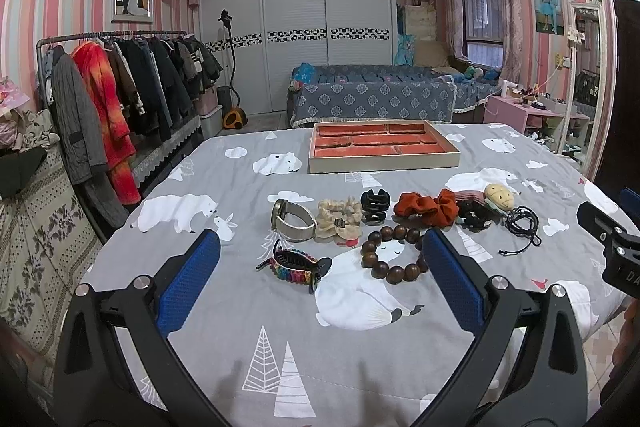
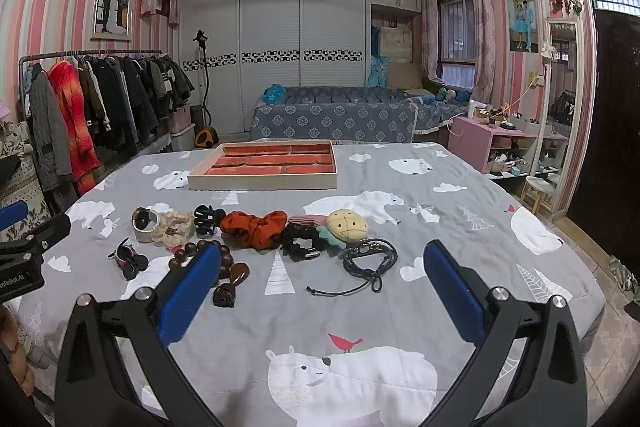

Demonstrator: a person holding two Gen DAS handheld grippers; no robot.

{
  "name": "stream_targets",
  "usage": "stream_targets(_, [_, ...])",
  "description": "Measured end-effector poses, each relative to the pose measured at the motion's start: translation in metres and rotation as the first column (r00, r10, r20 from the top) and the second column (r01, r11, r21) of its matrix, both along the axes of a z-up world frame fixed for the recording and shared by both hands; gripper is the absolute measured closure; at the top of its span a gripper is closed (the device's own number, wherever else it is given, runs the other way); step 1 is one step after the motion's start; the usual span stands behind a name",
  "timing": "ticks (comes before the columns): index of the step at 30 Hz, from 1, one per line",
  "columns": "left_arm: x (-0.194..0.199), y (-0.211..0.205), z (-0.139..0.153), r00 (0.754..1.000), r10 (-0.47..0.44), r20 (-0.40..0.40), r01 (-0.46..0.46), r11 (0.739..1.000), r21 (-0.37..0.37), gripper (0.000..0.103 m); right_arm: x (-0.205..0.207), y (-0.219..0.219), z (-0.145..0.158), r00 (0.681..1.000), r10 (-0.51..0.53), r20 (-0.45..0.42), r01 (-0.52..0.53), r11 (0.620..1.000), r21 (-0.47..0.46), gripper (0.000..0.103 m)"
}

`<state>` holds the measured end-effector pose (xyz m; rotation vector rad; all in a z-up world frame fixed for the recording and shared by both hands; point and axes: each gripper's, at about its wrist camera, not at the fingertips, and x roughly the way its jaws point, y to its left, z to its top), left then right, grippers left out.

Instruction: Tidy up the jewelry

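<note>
A divided tray point(image 1: 384, 163) with red lining sits at the far side of the bed; it also shows in the right wrist view point(image 2: 262, 182). In front of it lie a watch point(image 1: 292, 221), cream scrunchie point(image 1: 339, 217), black claw clip point(image 1: 375, 206), orange scrunchie point(image 1: 426, 207), wooden bead bracelet point(image 1: 394, 255), rainbow hair clip point(image 1: 294, 263), black cord bracelet point(image 1: 522, 223) and a plush clip point(image 1: 499, 195). My left gripper point(image 1: 320, 247) is open above the rainbow clip and beads. My right gripper point(image 2: 322, 259) is open, near the black cord bracelet point(image 2: 370, 257).
The grey polar-bear bedspread point(image 2: 360, 307) covers the work surface. A clothes rack point(image 1: 120, 87) stands at the left, a sofa point(image 1: 372, 95) behind the bed, a pink shelf point(image 2: 492, 143) and mirror at the right. The bed's right edge drops to tiled floor point(image 2: 612, 311).
</note>
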<state>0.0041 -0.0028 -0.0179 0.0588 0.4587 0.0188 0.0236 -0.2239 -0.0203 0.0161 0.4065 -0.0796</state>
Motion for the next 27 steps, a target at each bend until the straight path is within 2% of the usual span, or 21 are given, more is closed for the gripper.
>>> stream_targets(27, [0.0018, 0.0034, 0.0002, 1.000, 0.003, 0.002, -0.003, 1.000, -0.003, 0.005, -0.0040, -0.0011, 0.0043, 1.000, -0.006, 0.017, 0.006, 1.000, -0.011, 0.004])
